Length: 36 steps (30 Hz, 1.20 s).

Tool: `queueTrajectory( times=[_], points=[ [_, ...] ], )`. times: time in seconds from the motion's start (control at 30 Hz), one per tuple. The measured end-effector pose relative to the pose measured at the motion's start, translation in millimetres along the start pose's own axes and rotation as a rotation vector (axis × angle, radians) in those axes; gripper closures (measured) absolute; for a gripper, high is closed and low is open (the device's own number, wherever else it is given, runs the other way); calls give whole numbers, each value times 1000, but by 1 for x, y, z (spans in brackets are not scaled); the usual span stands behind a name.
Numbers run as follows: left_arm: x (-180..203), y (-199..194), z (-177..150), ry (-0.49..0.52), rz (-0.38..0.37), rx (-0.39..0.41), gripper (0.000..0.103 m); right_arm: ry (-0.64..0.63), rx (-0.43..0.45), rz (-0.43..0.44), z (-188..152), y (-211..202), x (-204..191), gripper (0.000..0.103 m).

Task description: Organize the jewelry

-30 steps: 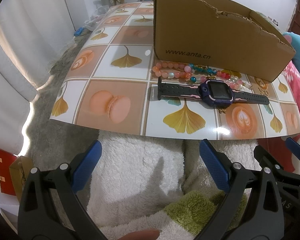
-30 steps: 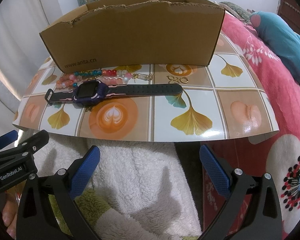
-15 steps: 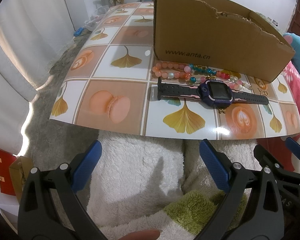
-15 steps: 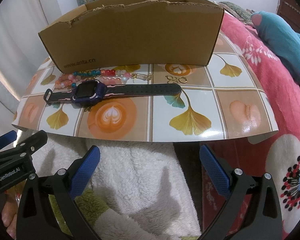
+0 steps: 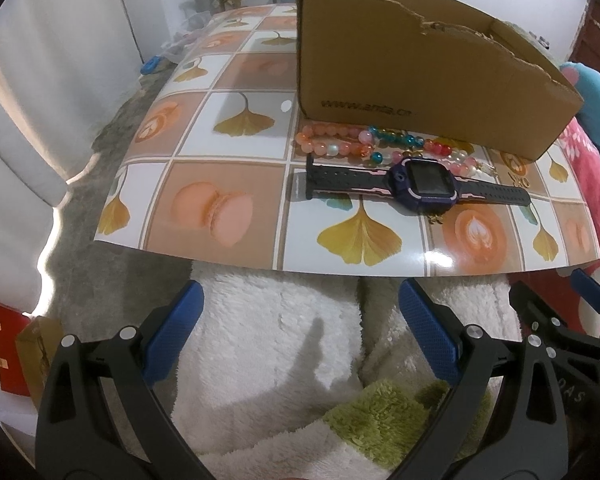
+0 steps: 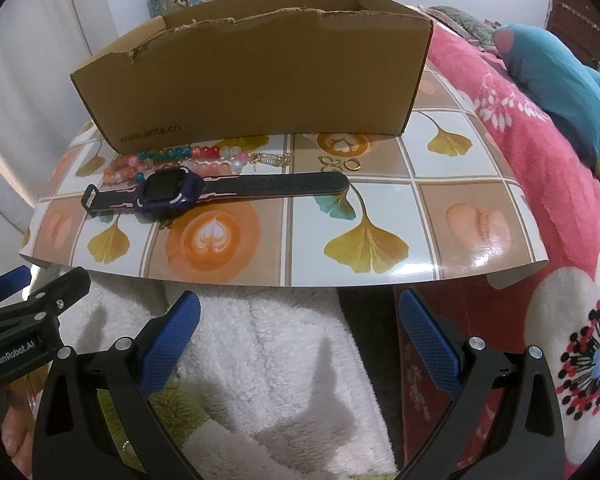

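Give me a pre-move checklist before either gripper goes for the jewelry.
1. Left gripper open, holding nothing: ok.
2. Right gripper open, holding nothing: ok.
3. Watch flat on the mat, strap unobstructed: ok.
4. Bead strand lies right against the watch and the cardboard box; room for fingers: not ok.
5. Small gold rings lie apart from the rest: ok.
6. Box interior free: cannot tell.

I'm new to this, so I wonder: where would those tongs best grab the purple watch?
Probably the long plain strap, not the bulky purple watch case. It lies flat, narrow and clear of the beads. Come from above with the right tongs, jaws across the strap's width.
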<state>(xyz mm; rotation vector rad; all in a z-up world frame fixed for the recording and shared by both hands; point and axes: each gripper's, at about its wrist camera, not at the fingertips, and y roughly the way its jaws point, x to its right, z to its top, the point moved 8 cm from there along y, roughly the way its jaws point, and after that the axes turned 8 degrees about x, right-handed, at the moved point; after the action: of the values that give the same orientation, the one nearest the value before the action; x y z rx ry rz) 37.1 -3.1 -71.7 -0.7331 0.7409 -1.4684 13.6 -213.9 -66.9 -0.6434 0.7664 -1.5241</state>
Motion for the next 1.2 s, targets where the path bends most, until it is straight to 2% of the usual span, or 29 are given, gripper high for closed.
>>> queueTrajectory(
  times=[0.33, 0.7, 1.2],
  points=[
    [8, -4, -1, 29, 18, -2, 9, -6, -1, 7, 0, 4, 3, 6],
    [10, 7, 9, 44, 25, -7, 9, -5, -48, -12, 0, 23, 12, 6],
    [7, 22, 28, 64, -3, 20, 9, -26, -69, -18, 12, 30, 11, 6]
  ],
)
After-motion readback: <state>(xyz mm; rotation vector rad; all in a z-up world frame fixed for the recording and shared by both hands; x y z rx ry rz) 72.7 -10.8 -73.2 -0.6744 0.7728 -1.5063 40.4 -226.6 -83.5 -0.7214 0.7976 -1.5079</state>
